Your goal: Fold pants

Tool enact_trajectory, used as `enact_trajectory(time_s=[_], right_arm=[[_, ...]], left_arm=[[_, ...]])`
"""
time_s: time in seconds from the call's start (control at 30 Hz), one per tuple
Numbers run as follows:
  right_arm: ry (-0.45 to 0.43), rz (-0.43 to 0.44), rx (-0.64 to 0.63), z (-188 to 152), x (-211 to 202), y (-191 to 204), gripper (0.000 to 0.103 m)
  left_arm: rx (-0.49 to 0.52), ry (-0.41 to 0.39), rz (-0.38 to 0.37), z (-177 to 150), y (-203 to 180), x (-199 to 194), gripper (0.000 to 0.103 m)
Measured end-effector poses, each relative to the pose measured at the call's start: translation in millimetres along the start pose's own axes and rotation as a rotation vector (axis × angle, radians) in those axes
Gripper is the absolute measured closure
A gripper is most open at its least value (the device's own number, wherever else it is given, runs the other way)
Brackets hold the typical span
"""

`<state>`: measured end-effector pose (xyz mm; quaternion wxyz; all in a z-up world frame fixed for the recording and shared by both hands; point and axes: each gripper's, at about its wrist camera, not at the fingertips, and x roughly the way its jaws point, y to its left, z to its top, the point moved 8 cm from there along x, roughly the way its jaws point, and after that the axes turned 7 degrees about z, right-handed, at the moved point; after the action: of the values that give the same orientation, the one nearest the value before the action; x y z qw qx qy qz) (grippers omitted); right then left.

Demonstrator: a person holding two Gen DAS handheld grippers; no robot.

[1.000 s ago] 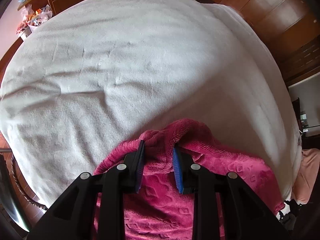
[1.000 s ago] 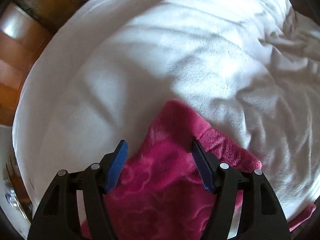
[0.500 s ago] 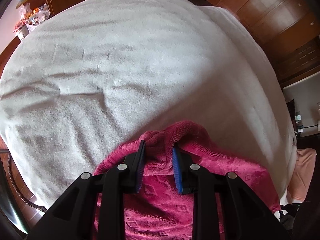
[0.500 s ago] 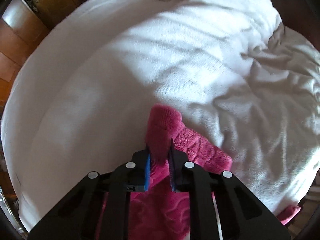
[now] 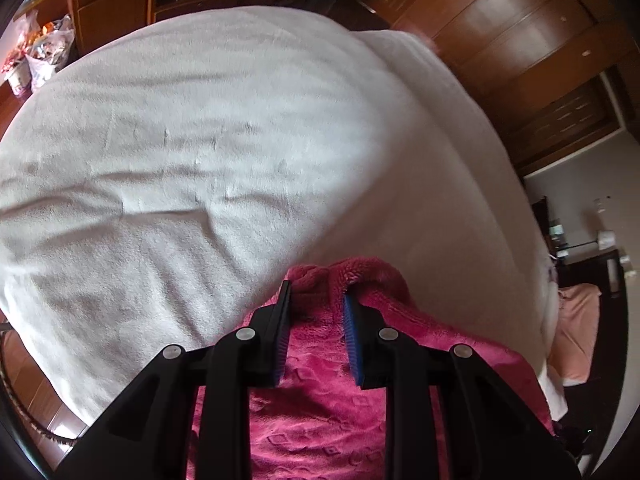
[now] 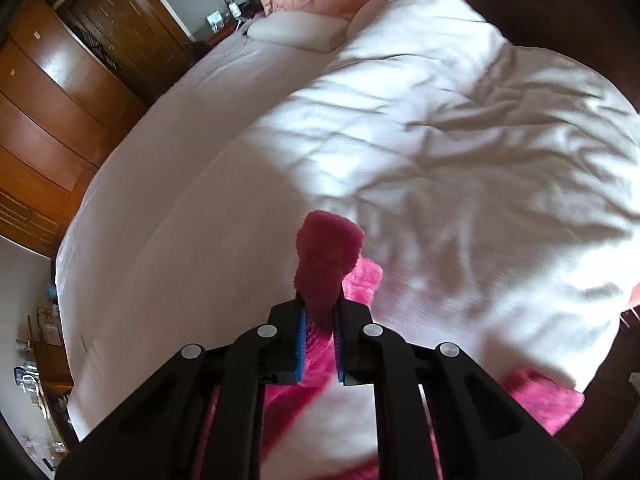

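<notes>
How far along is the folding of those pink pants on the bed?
Early on. Done: both tongs are clamped on the pink pants, the left tongs on a bunched edge, the right tongs on a tuft lifted off the white bedcover. In hand: raising the cloth. Left: no finished fold shows yet.

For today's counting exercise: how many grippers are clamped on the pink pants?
2. The left gripper pinches a bunched edge of the pink pants; the right gripper pinches another bunch, lifted above the white bedcover.

soft daylight, streaked shadows, motion blur, fisheye-bent dark edges.
</notes>
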<state>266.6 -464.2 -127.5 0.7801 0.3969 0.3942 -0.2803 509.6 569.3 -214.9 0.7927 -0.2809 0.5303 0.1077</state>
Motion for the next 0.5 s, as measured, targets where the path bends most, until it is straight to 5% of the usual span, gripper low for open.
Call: enact_trajectory(time_s=[0.5], right_arm=[[0.022, -0.057, 0.123, -115, -72, -148, 0.093]], left_arm=[[0.082, -0.037, -0.149, -61, 44, -64, 0.079]])
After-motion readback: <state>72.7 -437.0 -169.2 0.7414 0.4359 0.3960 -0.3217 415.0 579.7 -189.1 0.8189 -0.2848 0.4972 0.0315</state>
